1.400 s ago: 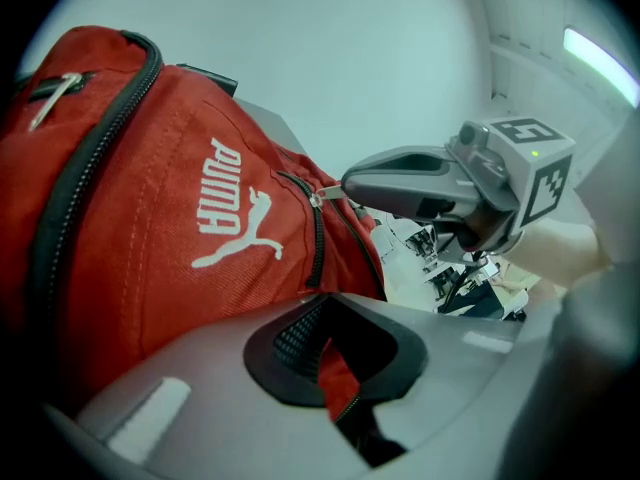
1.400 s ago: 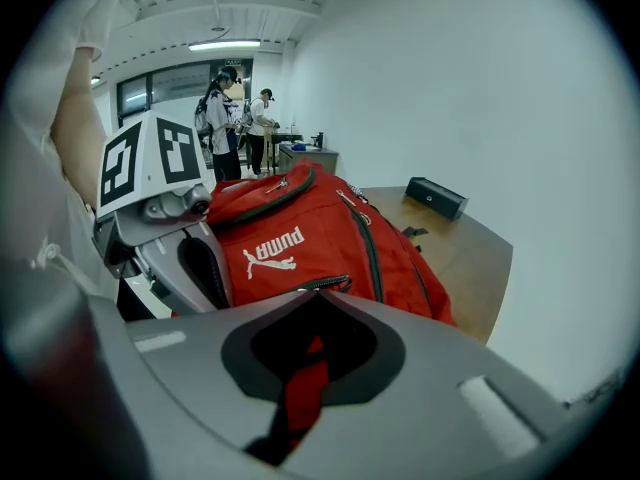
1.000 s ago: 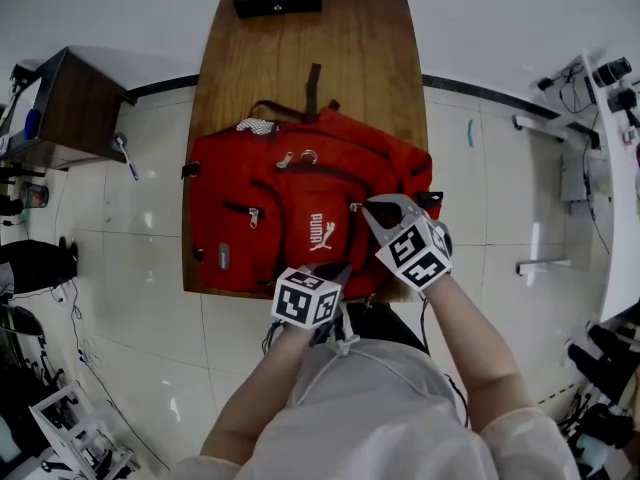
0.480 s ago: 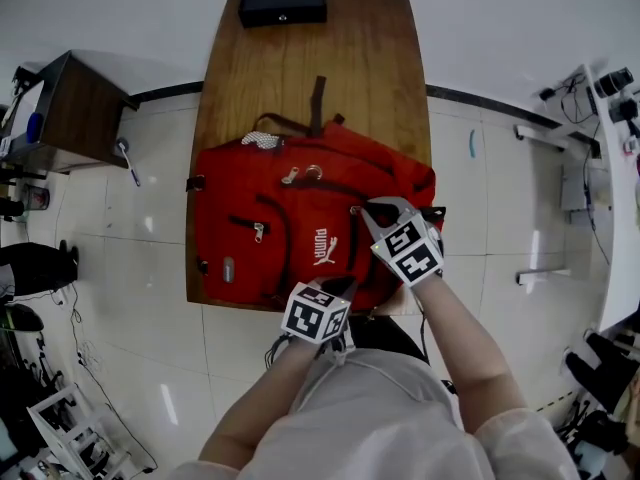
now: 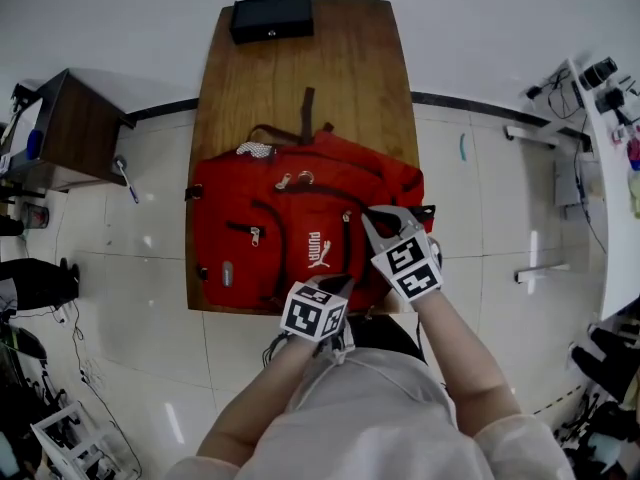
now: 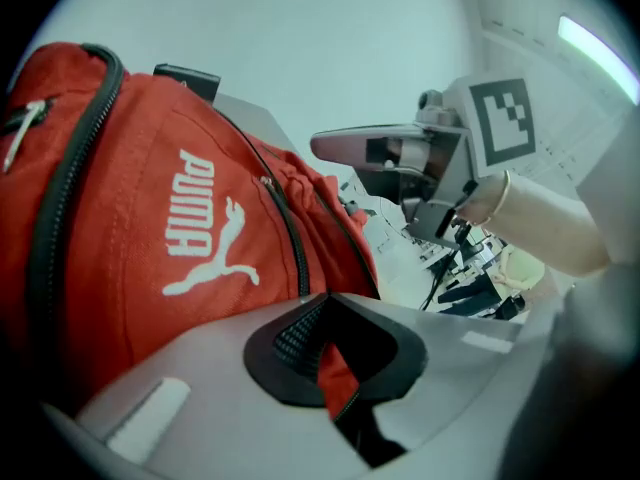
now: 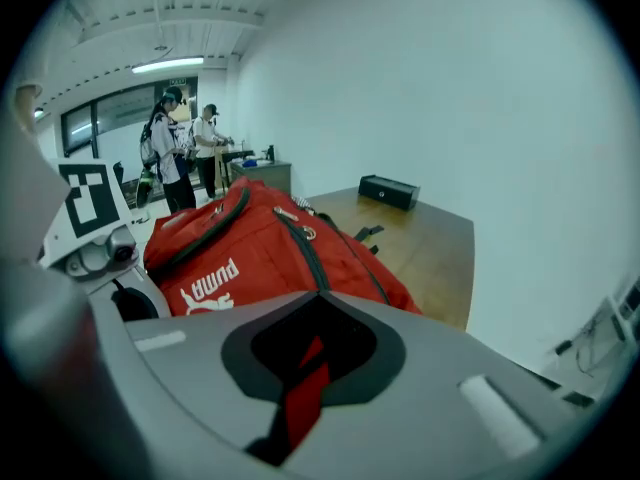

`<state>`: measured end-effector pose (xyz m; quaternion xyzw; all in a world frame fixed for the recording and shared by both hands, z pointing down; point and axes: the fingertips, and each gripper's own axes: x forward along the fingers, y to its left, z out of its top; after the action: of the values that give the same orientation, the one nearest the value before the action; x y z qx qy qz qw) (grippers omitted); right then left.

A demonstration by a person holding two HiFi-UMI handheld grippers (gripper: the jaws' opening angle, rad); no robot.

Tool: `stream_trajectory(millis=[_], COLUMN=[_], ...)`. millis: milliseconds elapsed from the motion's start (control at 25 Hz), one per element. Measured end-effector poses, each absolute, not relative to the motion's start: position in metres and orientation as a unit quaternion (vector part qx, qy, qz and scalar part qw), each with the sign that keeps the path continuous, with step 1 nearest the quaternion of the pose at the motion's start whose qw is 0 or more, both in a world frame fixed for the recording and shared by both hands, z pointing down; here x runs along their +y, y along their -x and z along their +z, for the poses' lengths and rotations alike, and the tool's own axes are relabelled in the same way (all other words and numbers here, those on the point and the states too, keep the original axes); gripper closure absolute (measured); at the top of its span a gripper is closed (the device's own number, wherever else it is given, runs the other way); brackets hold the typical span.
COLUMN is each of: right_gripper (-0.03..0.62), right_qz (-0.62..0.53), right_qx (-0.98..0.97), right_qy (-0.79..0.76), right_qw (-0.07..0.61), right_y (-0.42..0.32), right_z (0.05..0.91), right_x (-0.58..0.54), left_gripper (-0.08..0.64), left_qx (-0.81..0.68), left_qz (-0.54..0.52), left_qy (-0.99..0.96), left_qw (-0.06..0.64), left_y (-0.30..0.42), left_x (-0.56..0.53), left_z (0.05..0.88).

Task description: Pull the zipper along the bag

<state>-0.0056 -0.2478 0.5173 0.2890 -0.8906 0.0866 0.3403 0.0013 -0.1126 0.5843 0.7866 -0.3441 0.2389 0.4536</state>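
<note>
A red backpack (image 5: 290, 238) with a white logo lies flat on the wooden table (image 5: 300, 68). My left gripper (image 5: 338, 282) is at the bag's near edge, shut on a fold of red fabric (image 6: 338, 373). My right gripper (image 5: 368, 214) reaches over the bag's right part, at the top of a dark zipper line (image 5: 345, 240). In the right gripper view its jaws (image 7: 305, 363) are shut on a narrow red strip, which looks like the zipper's pull. The backpack (image 7: 250, 248) fills the space beyond them. The left gripper view shows the right gripper (image 6: 325, 148) above the bag (image 6: 150, 218).
A black box (image 5: 272, 18) sits at the table's far end, also in the right gripper view (image 7: 388, 191). A dark side cabinet (image 5: 70, 118) stands on the floor to the left. Two people (image 7: 185, 148) stand far off in the room.
Both grippers keep their holds. The right gripper has shifted slightly toward me along the bag's right side; the head camera has moved a little.
</note>
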Motion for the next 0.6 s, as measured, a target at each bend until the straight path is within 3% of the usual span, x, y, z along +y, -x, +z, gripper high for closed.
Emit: stream_trajectory(millis=[240,400,600], right_gripper=[0.584,0.584,0.584], right_qz=[0.087,0.089,0.065], right_qx=[-0.906,-0.912,-0.911], right_qy=[-0.339,-0.366,-0.387], right_qw=[0.236,0.164,0.126], right_y=[-0.005,-0.009,-0.009], right_z=[0.454,0.422,0.405], right_x=[-0.215,-0.181,-0.136], left_gripper=[0.554,0.554,0.554], left_qx=[-0.378,-0.412,-0.445], left_qz=[0.163,0.126,0.093], left_qy=[-0.818,-0.85,-0.876], left_qw=[0.402,0.304,0.163], left_y=[0.01,0.034,0.058], left_x=[-0.124,-0.13,-0.126], left_z=[0.533,0.477,0.413])
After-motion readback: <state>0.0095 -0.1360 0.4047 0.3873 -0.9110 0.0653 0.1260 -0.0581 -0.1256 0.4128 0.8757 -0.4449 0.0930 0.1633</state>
